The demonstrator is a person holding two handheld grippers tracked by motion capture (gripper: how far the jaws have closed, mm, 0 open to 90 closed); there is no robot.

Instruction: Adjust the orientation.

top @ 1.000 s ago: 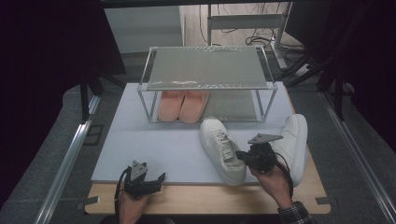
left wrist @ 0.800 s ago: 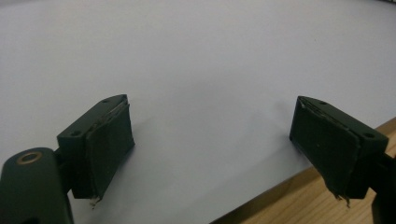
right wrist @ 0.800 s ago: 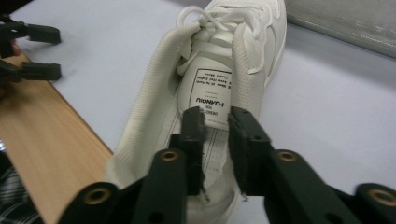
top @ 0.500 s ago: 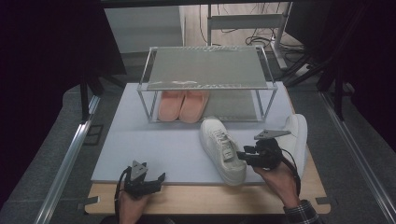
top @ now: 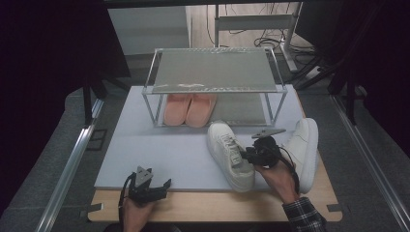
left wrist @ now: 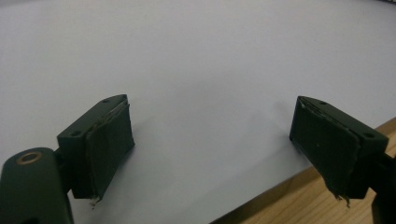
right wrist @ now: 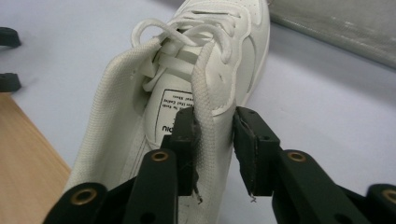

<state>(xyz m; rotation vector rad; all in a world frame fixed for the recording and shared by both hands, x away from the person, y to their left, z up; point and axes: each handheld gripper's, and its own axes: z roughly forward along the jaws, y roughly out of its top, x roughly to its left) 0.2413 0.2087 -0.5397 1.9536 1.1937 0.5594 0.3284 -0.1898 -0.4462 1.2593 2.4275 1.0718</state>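
Right gripper [top: 247,155] has moved left onto the white sneaker [top: 229,153] at mid-mat; jaws straddle its collar wall, not yet clamped. White sneakers: two, the second [top: 304,145] on its side. Pink slippers [top: 189,108]: two, under rack [top: 212,70]. Left gripper [left wrist: 210,154]: released, empty.

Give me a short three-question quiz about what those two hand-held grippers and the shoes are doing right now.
1. True or false: the left gripper holds a shoe.
2. Which part of the white sneaker sits between the right gripper jaws? A the toe, B the collar wall beside the opening, C the sole.
3. What lies on the lower shelf of the metal shoe rack?

Key
1. False: its jaws stand wide apart over the bare white mat.
2. B; the jaws straddle it, not yet fully closed.
3. A pair of pink slippers.
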